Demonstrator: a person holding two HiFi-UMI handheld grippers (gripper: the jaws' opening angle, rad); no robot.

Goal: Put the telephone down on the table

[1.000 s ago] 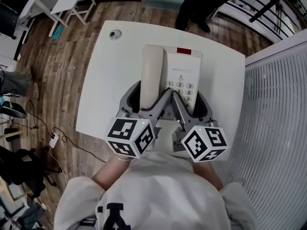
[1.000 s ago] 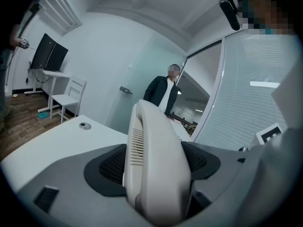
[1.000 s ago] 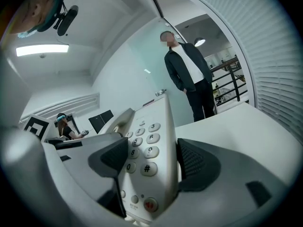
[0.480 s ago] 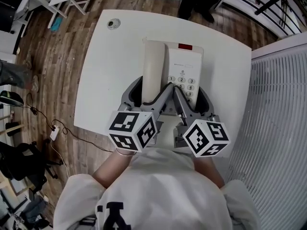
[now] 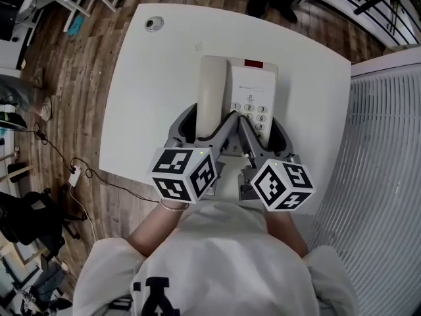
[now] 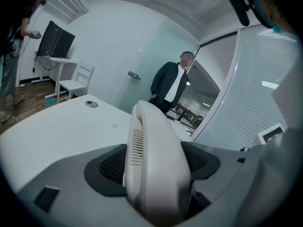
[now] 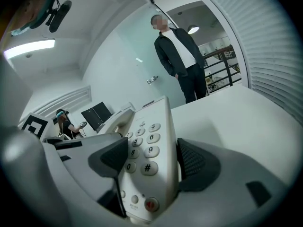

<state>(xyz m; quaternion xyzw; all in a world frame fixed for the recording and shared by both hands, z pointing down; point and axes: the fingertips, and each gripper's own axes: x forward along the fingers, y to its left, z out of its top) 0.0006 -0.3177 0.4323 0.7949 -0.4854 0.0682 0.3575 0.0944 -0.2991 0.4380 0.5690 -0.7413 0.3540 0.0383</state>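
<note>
A white desk telephone [image 5: 250, 87] is over the middle of the white table [image 5: 145, 110], its handset [image 5: 210, 91] in the cradle on the left and its keypad on the right. My left gripper [image 5: 209, 129] is shut on the handset side; the handset [image 6: 154, 145] fills the gap between the dark pads [image 6: 111, 167]. My right gripper [image 5: 258, 129] is shut on the keypad side, and the telephone body [image 7: 147, 150] stands tilted up between its pads [image 7: 194, 162]. I cannot tell whether the far end touches the table.
A person in dark clothes [image 7: 182, 56] stands just beyond the table's far edge. A round cable hole [image 5: 153, 23] sits at the far left corner. White slatted blinds [image 5: 388, 143] run along the right. A white chair [image 6: 78, 79] stands on the wooden floor at left.
Both grippers keep their hold on the telephone. More of the table's far side shows beyond the phone, which now lies a little nearer to me relative to the far edge.
</note>
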